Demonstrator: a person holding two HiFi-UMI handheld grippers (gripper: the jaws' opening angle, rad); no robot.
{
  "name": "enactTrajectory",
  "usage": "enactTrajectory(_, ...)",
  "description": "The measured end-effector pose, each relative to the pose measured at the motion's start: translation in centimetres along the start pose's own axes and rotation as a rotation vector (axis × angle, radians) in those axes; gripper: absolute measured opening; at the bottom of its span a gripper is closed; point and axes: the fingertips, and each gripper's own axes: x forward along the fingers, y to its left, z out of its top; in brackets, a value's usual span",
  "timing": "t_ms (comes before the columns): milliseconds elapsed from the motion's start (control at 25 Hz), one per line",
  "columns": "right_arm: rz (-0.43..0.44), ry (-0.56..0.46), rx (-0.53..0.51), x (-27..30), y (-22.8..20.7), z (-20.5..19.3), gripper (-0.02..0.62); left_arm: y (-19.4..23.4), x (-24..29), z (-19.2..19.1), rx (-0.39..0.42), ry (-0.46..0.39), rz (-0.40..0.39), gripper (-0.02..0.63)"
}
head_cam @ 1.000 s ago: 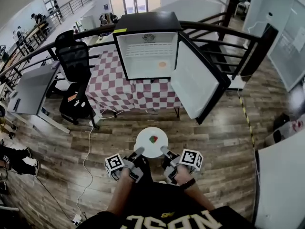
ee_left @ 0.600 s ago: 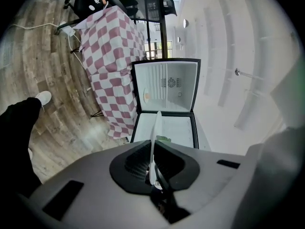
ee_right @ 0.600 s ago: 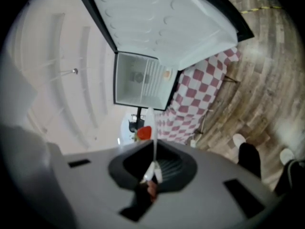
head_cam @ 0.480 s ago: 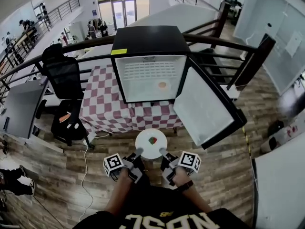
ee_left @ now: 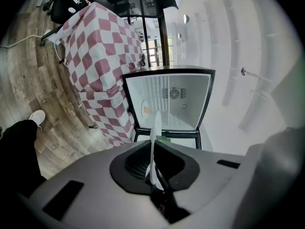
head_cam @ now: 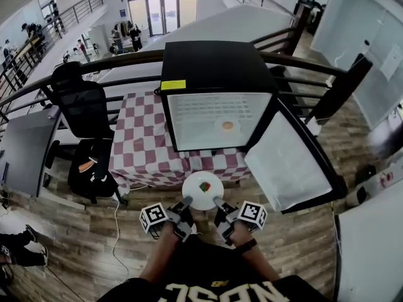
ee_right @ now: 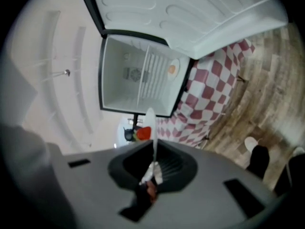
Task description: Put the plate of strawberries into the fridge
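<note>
A white plate (head_cam: 202,190) with red strawberries (head_cam: 204,185) on it is carried level in front of the open fridge (head_cam: 217,118). My left gripper (head_cam: 186,201) is shut on the plate's near left rim and my right gripper (head_cam: 216,201) is shut on its near right rim. In the left gripper view the plate (ee_left: 154,142) shows edge-on between the jaws, with the lit fridge interior (ee_left: 167,106) beyond. In the right gripper view the plate (ee_right: 152,132) is also edge-on, a strawberry (ee_right: 142,133) beside it.
The fridge door (head_cam: 289,162) hangs open to the right. Inside, a small dish with an orange item (head_cam: 227,126) sits on the shelf. The fridge stands on a table with a red-checked cloth (head_cam: 141,146). A black office chair (head_cam: 85,115) is at the left, a railing (head_cam: 315,61) behind.
The plate and both grippers have come closer to the fridge, which now looms larger in the head view. The grip on the plate is unchanged.
</note>
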Motion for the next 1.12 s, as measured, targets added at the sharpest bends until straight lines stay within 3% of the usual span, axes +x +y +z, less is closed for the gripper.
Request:
enactTrajectory(280, -0.023, -0.022, 0.003, 4.5, 1.0, 1.0, 0.029, 0.0, 1.3, 4.9, 0.015, 0.015, -0.009, 0.031)
enactTrajectory(480, -0.028, -0.062, 0.021, 5.8, 1.1, 1.8, 0.029, -0.7, 2.4, 6.2, 0.054, 0.036, -0.001, 0.031)
enactTrajectory(720, -0.023, -0.090, 0.031, 7.2, 1.3, 2.9, 0.029, -0.4, 3.3, 7.6, -0.024, 0.000, -0.035, 0.031)
enactTrajectory(920, 0.024, -0.073, 0.029, 8.8, 0.0, 4.9, 0.029, 0.6, 5.3, 8.4, 0.009, -0.001, 0.004, 0.031)
enactTrajectory(1120, -0.023, -0.032, 0.031, 10.4, -0.9, 6.6, 0.029, 1.6, 7.7, 9.6, 0.069, 0.000, 0.043, 0.029)
